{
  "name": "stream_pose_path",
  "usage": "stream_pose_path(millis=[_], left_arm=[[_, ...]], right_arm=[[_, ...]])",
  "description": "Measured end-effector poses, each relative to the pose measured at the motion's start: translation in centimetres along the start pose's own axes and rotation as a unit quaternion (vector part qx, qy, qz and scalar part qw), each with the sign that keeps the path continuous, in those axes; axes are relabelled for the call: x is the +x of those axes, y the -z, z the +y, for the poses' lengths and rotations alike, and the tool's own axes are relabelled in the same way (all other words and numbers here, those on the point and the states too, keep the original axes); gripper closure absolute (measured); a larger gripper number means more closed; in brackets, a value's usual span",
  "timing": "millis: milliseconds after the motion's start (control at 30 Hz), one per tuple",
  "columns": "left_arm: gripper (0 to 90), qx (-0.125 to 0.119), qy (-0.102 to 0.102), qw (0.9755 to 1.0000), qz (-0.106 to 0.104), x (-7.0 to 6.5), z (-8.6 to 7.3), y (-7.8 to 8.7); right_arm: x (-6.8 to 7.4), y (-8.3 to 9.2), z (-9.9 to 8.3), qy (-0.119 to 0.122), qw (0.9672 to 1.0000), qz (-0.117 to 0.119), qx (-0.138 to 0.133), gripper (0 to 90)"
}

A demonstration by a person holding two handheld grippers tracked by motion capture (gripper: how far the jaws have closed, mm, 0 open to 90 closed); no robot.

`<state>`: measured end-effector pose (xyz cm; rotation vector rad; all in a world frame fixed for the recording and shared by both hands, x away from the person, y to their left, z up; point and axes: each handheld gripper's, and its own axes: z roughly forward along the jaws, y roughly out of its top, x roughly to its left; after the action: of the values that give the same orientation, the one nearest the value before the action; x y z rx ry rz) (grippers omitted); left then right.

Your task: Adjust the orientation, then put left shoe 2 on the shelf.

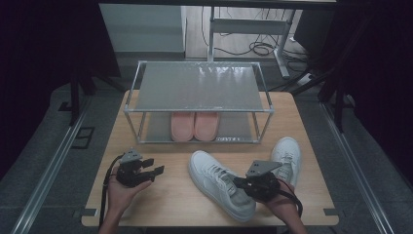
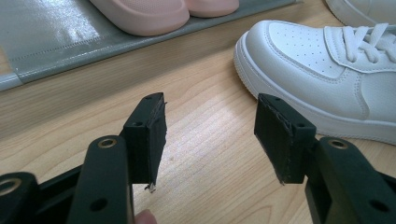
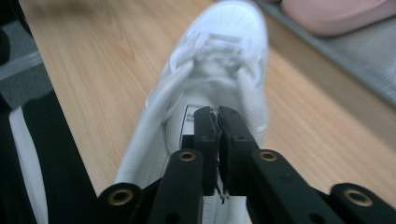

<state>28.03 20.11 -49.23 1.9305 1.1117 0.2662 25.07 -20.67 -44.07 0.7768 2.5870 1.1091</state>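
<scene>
**Two white sneakers on the desk, pink slippers on the rack**

We see a metal shoe rack (image 1: 197, 87) at the far side of the wooden desk (image 1: 165, 195). Its top shelf is bare; on its lower shelf a pair of pink slippers (image 1: 194, 126) sits side by side, toes toward us. In the left gripper view the same slippers (image 2: 159, 11) rest on the grey shelf liner.

In front of the rack lie two white sneakers. The nearer sneaker (image 1: 219, 184) lies at an angle in the middle of the desk, toe toward the rack. The second sneaker (image 1: 286, 157) lies to its right, near the desk's right edge.

Our right tool (image 1: 238, 183) is over the heel end of the nearer sneaker. In the right gripper view its jaws are almost clenched, with a thin gap between the pads, above the sneaker's (image 3: 215, 79) opening; we cannot tell whether they pinch anything.

Our left tool (image 1: 155, 168) rests on the desk's left side, well apart from the sneakers, its jaws released and wide, with bare wood between them.
</scene>
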Motion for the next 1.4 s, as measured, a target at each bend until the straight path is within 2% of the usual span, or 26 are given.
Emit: stream_pose_path(millis=[200, 333, 567, 900, 1200, 1400], left_arm=[[44.1, 0.000, -0.001, 1.0000, 0.000, 0.0, 0.0, 0.0], [44.1, -0.001, -0.001, 1.0000, 0.001, -0.1, 0.0, 0.0], [44.0, -0.004, -0.001, 1.0000, -0.001, -0.1, 0.1, 0.2], [43.8, -0.006, -0.001, 1.0000, -0.002, -0.2, 0.1, 0.4], [43.8, -0.011, 0.004, 0.9999, -0.003, 0.0, 0.1, 0.6], [43.8, -0.013, 0.004, 0.9999, -0.004, 0.0, 0.2, 0.8]], right_arm=[[-0.7, 1.6, -0.1, -0.013, 0.9994, -0.023, -0.023, 70.0], [-1.3, 1.6, -0.3, -0.031, 0.9986, -0.034, -0.027, 60.1], [-1.7, 1.2, -0.3, -0.044, 0.9979, -0.042, -0.024, 53.0], [-1.7, 0.1, -0.3, -0.045, 0.9981, -0.041, -0.007, 50.0], [-1.3, -2.5, 0.2, -0.041, 0.9977, -0.039, 0.037, 51.3], [-1.1, -4.4, 0.8, -0.042, 0.9952, -0.056, 0.069, 57.8]])
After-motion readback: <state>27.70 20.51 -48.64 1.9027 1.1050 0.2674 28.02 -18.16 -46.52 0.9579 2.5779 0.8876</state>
